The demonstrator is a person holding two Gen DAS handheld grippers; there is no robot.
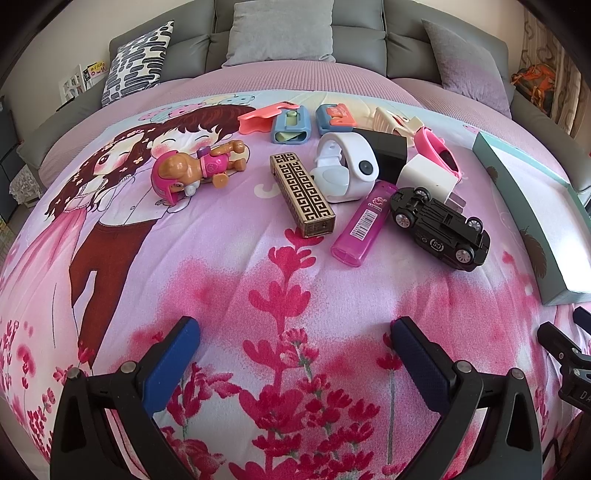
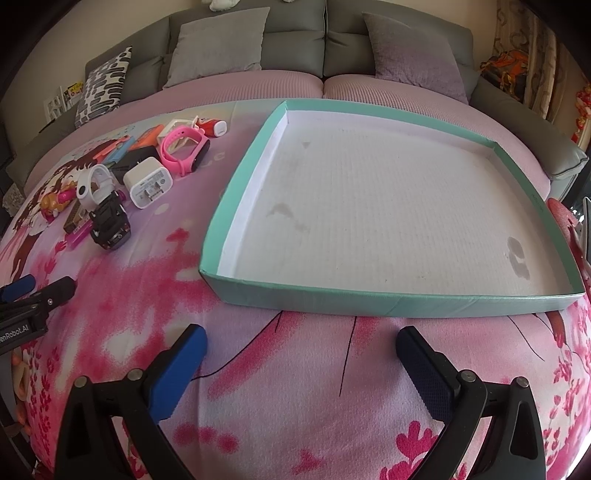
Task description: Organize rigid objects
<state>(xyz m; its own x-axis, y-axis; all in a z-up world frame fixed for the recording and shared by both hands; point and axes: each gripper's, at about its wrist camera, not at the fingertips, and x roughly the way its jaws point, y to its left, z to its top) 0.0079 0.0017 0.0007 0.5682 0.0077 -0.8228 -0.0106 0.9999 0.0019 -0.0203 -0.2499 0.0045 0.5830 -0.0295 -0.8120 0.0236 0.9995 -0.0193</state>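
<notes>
Left tool: my left tool [image 1: 295,332] has its jaws spread wide and holds nothing; it hovers over the bedspread [image 1: 229,258], with the cluster of objects ahead of it.
Right tool: my right tool [image 2: 301,341] is likewise fully open and holds nothing; it sits just short of the near wall of the tray.
Tray: teal-walled shallow box [image 2: 369,299] with a white floor, lying flat on the bed to the right of the objects; nothing lies in it; a few faint stains mark its floor.
Toy car: black, lying on its roof [image 1: 441,227], wheels up, nearest to the tray.
Lighter: translucent pink [image 1: 360,225], just beside the car, on its left.
Patterned case: gold-and-black oblong box [image 1: 301,194], left of the lighter.
White watch: white band with dark button [image 1: 345,170], behind the lighter.
Charger: white plug block [image 1: 428,177], prongs toward the car; a black block [image 1: 384,149] lies behind it.
Pink watch: [image 2: 184,149], beside the white charger.
Toy dog: brown figure in pink helmet [image 1: 195,168], lying on its side, apart at the left.
Rear row: pink, blue and orange small cases [image 1: 291,125] at the far edge of the cluster.
Background: grey headboard with cushions [image 1: 280,33].
</notes>
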